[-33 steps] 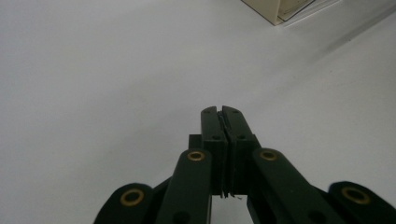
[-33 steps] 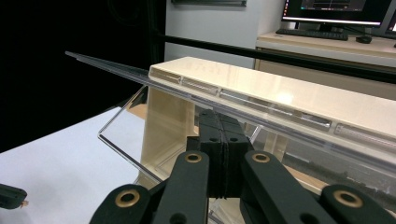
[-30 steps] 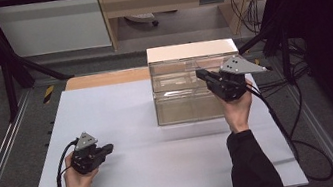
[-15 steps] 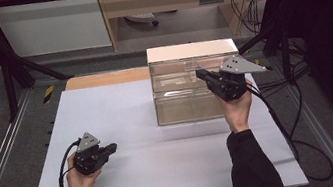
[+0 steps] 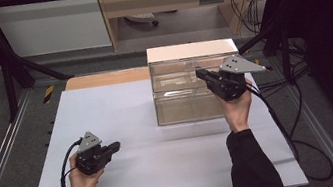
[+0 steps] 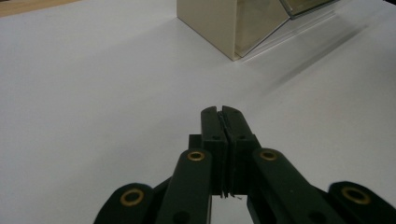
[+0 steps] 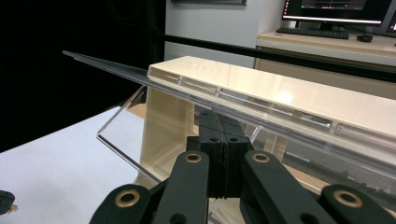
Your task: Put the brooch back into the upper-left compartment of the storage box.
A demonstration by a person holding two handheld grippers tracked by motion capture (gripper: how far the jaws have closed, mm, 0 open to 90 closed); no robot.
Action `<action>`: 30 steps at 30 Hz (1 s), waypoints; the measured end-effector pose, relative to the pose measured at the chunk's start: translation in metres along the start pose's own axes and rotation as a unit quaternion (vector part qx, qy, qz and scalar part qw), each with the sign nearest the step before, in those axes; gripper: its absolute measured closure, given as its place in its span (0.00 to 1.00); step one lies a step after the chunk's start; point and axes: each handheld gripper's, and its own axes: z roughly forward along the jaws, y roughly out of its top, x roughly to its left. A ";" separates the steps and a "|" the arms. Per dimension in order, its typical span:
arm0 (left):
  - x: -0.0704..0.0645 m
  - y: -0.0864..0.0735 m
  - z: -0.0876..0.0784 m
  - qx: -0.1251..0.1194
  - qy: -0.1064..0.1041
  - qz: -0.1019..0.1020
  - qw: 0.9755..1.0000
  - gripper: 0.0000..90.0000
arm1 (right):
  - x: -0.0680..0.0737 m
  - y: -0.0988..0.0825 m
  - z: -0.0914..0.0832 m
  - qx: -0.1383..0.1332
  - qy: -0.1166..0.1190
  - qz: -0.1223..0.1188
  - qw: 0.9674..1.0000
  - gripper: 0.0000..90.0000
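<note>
Fingers pressed together on both grippers: right gripper (image 5: 203, 75) under the raised clear flap (image 7: 154, 81) of the cream box (image 5: 191, 50); left gripper (image 5: 114, 148) above bare worktop (image 5: 165, 164), box well ahead.

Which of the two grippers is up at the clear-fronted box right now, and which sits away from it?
The right gripper, raised against the front of the clear-fronted box, jaws shut. The left gripper sits low over the white table, well apart from the box, also shut.

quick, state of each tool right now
left tool: closed, holding nothing, over the bare white table.
right tool: closed, tips under the clear flap of the cabinet; nothing between the jaws.
</note>
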 end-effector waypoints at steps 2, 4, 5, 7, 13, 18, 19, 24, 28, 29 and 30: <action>-0.002 0.001 0.000 -0.004 0.001 -0.001 1.000 0.98 | 0.000 0.000 0.000 0.000 0.000 -0.001 1.000 1.00; -0.003 0.002 -0.001 -0.008 0.001 0.000 1.000 0.98 | 0.000 0.000 0.000 0.000 0.000 -0.002 1.000 1.00; -0.004 0.003 -0.002 -0.009 0.001 0.003 1.000 0.98 | 0.000 0.000 0.000 0.000 0.000 -0.002 1.000 1.00; -0.005 0.005 -0.003 -0.013 0.001 0.003 1.000 0.98 | 0.000 0.000 0.000 0.000 0.000 -0.002 1.000 1.00; -0.011 0.009 -0.004 -0.023 -0.002 0.007 1.000 0.98 | 0.000 0.000 -0.001 0.000 0.000 -0.002 1.000 1.00; -0.017 0.013 -0.005 -0.035 -0.005 0.011 0.999 0.98 | -0.001 0.001 -0.001 0.001 -0.002 -0.002 1.000 1.00; -0.018 0.014 -0.005 -0.037 -0.006 0.012 0.999 0.98 | -0.001 0.001 -0.001 0.001 -0.001 -0.001 1.000 1.00; -0.021 0.019 -0.006 -0.044 -0.005 0.017 0.999 0.98 | -0.001 0.001 -0.001 0.001 -0.002 -0.002 1.000 1.00; -0.023 0.022 -0.006 -0.051 -0.006 0.019 0.999 0.98 | -0.001 0.001 -0.001 0.001 -0.002 -0.002 1.000 1.00; -0.024 0.023 -0.006 -0.052 -0.006 0.020 0.998 0.98 | -0.001 0.001 -0.001 0.001 -0.002 -0.002 1.000 1.00; -0.025 0.024 -0.006 -0.053 -0.007 0.021 0.998 0.98 | -0.001 0.001 -0.001 0.001 -0.002 -0.001 1.000 1.00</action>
